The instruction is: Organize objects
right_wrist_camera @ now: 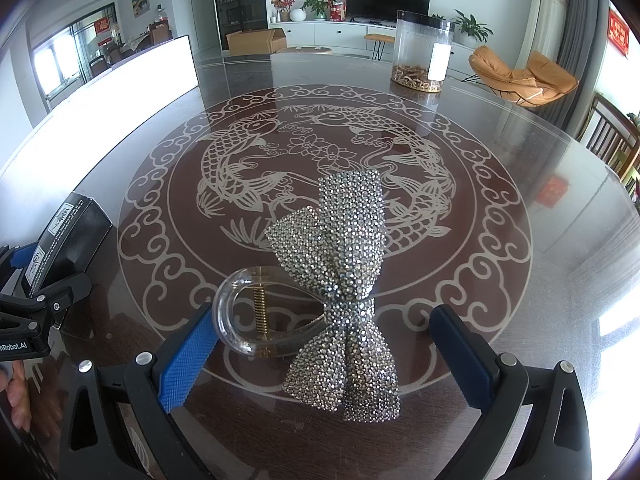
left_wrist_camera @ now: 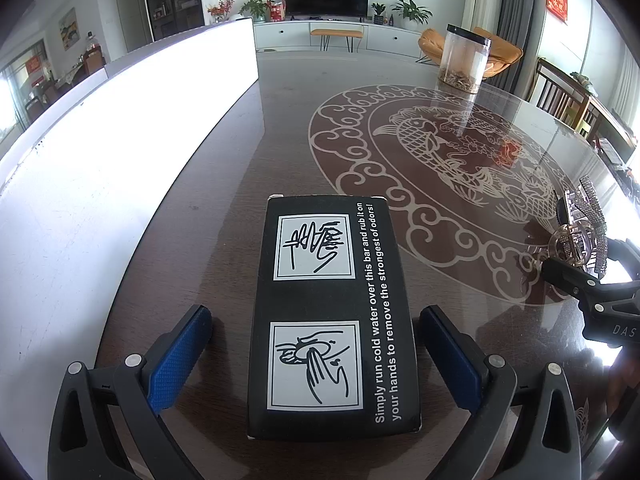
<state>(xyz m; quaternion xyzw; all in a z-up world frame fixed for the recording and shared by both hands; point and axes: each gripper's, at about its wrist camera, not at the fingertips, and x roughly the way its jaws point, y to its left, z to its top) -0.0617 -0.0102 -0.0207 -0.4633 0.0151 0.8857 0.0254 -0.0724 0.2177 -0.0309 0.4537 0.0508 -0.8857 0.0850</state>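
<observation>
A black box (left_wrist_camera: 332, 312) with white hand-washing pictures lies flat on the dark table. My left gripper (left_wrist_camera: 316, 344) is open, its blue pads on either side of the box with a gap each side. A rhinestone bow hair clip (right_wrist_camera: 340, 288) with a clear claw and brass spring lies on the glass turntable. My right gripper (right_wrist_camera: 320, 348) is open around it; the left pad is close to the clear claw. The box also shows at the left of the right wrist view (right_wrist_camera: 68, 236). The clip shows at the right of the left wrist view (left_wrist_camera: 584, 232).
A clear jar (right_wrist_camera: 422, 54) with dried bits in its bottom stands at the far side of the glass turntable (right_wrist_camera: 500, 184). A long white box (left_wrist_camera: 120, 120) stands along the table's left. Chairs stand beyond the table's right edge.
</observation>
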